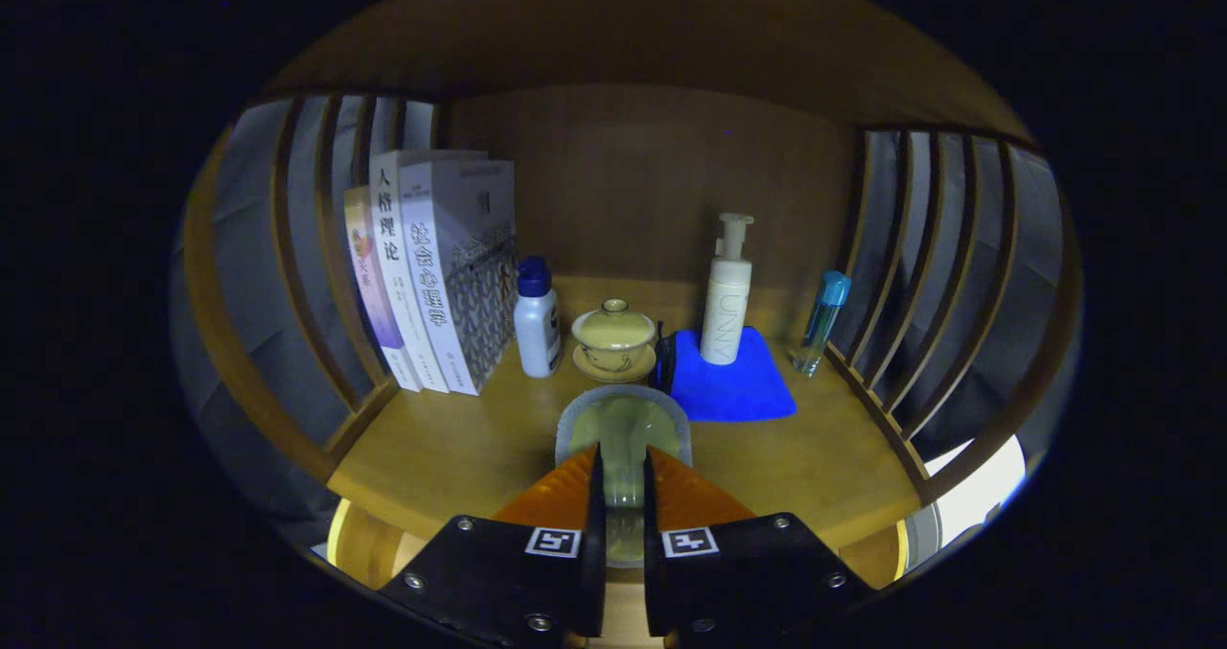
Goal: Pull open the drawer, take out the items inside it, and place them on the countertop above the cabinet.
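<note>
dim wooden cabinet (633,179), slatted sides (920,275), perhaps grey cloth behind

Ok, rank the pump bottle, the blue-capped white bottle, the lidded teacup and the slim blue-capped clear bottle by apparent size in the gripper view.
1. Pump bottle, tallest.
2. Blue-capped white bottle.
3. Lidded teacup, squat and wide; ranking against the white bottle is unsure.
4. Slim clear bottle, thinnest.
All stand at similar depth beyond the jaws.

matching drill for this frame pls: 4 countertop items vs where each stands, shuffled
Claw is shut on a clear container.

1 books
2 pump bottle
3 lidded cup
4 blue-capped clear bottle

A on the blue cloth
B by the right slats
C against the left slats
D on a saucer, just beyond the claw

Pairs: 1-C, 2-A, 3-D, 4-B
</note>
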Motion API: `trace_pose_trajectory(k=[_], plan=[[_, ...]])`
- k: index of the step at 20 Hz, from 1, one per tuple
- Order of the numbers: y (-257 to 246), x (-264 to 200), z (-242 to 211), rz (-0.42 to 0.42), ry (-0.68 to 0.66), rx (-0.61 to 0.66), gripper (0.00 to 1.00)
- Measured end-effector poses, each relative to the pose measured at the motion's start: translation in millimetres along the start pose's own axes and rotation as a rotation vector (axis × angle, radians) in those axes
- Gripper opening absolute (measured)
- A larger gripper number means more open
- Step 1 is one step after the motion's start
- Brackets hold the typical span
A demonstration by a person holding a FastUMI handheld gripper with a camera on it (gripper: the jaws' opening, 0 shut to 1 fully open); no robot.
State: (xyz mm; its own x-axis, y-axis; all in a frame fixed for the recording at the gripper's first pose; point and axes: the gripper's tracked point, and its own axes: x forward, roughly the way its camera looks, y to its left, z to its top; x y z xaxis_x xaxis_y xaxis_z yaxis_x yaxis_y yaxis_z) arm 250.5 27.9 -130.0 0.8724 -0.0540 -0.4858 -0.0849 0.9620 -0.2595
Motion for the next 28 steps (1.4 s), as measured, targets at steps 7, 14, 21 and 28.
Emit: trace_pose_trajectory(k=[7,14,21,28], plan=[[1,34,1,0.022,0.025,0.054,0.21],[-1,52,-9,0.033,0.052,0.071,0.28],[8,22,6,0.048,-0.028,0.064,0.96],[17,-64,30,0.047,-0.184,0.106,0.96]])
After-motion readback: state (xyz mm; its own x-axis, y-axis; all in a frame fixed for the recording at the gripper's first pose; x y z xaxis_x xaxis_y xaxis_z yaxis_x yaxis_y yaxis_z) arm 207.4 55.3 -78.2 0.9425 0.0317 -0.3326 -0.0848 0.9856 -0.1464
